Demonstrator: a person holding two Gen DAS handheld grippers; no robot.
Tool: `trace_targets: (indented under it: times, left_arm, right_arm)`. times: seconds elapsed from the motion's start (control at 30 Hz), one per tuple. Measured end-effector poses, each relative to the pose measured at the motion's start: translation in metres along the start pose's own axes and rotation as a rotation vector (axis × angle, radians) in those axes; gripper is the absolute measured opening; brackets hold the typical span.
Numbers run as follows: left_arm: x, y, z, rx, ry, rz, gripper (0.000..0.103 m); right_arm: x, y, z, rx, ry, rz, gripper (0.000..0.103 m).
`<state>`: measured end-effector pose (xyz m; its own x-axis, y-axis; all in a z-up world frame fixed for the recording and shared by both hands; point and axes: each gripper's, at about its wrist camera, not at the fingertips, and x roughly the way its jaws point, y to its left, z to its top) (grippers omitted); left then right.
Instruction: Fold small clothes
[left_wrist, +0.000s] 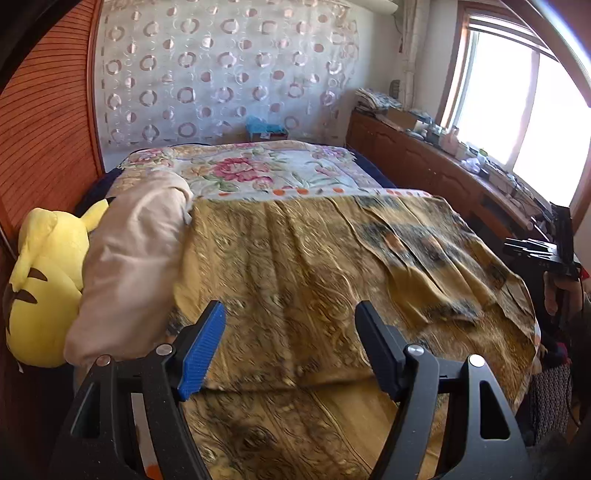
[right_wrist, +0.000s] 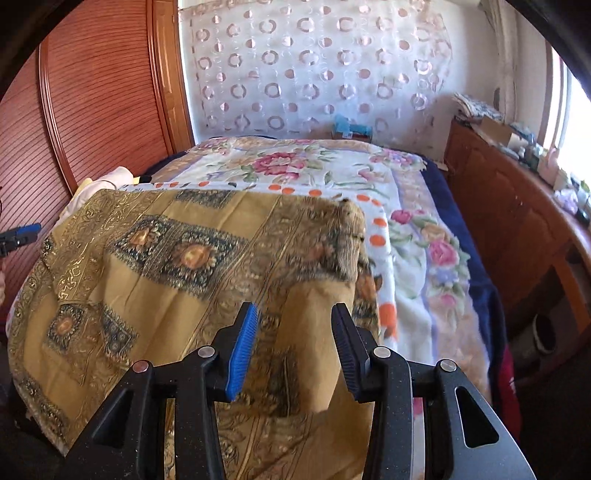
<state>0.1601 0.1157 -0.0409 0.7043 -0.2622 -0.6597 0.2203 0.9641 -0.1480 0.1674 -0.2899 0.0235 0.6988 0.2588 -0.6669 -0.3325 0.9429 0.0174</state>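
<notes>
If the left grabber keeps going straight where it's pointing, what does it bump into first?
Most likely the gold patterned cloth spread on the bed. The left gripper stands open and points right at it, nothing in between, though depth is hard to judge.

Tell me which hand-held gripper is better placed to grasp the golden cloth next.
Right, probably. The right hand-held gripper is open with a raised fold of the cloth between its fingers. The left hand-held gripper is open above flat cloth.
</notes>
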Motion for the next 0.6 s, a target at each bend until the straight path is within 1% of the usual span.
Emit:
trace_targets:
  times: [0.1,0.2,0.33,0.53,0.6]
  left_arm:
    - [0.004,-0.009,-0.012,0.006,0.018,-0.006,0.073]
    - [0.012,-0.016,-0.022,-0.004,0.051,-0.015,0.073]
    - [0.022,-0.026,-0.033,0.018,0.088,-0.013,0.073]
    - [0.034,-0.033,-0.043,0.029,0.131,-0.004,0.073]
    - [0.04,-0.034,-0.047,0.034,0.153,0.007,0.073]
  right_arm:
    - [0.006,-0.005,-0.016,0.02,0.028,0.011,0.044]
    - [0.016,-0.013,-0.023,0.047,0.049,0.01,0.044]
    - [0.017,-0.02,-0.029,0.078,0.04,0.009,0.044]
    - [0.0,-0.028,-0.041,0.091,0.024,-0.01,0.044]
    - [-0.012,-0.032,-0.043,0.097,0.011,-0.013,0.043]
